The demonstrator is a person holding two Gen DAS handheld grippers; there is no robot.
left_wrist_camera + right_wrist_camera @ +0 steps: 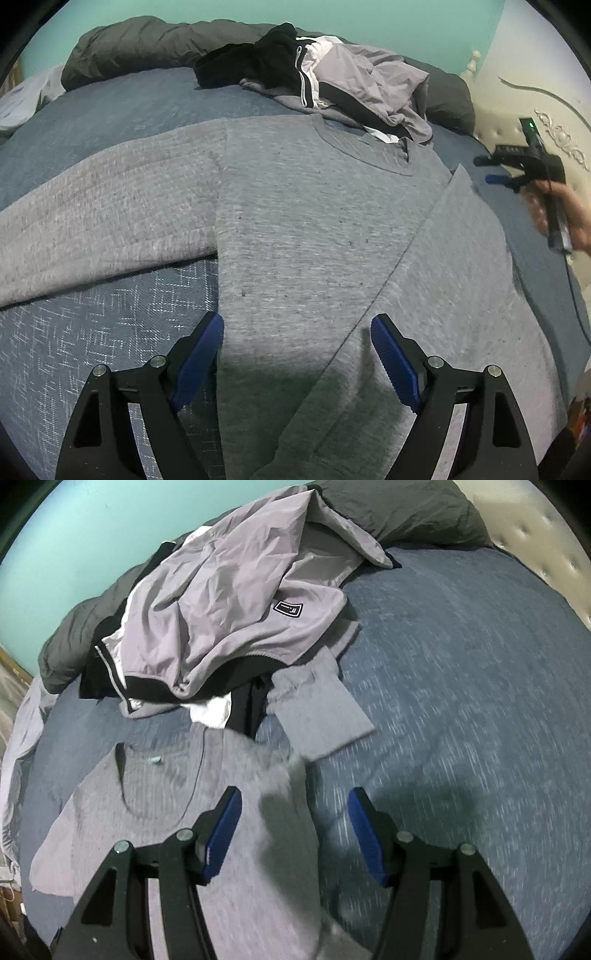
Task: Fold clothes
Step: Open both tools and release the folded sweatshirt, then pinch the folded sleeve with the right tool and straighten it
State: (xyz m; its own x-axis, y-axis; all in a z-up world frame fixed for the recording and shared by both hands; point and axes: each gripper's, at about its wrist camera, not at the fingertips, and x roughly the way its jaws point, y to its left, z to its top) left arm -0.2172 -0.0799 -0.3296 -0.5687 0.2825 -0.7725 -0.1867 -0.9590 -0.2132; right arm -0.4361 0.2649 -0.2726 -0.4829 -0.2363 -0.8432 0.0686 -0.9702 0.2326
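Observation:
A grey sweater (303,221) lies face up on the blue bed cover (110,332), neckline away from me. Its left sleeve (103,221) stretches out to the left, and the other sleeve (461,266) is folded diagonally across the body. My left gripper (297,354) hovers open over the sweater's lower part with nothing between its blue pads. A hand holds my right gripper (485,170) above the bed to the right of the sweater. In the right wrist view this gripper (295,830) is open and empty over the sweater's (166,786) right edge, and the picture is blurred.
A heap of clothes (229,590), light grey, black and white, lies beyond the neckline. A grey knit cuff (321,716) sticks out of it. A dark grey duvet (147,40) is bunched along the far side. A cream padded headboard (535,92) stands at the right.

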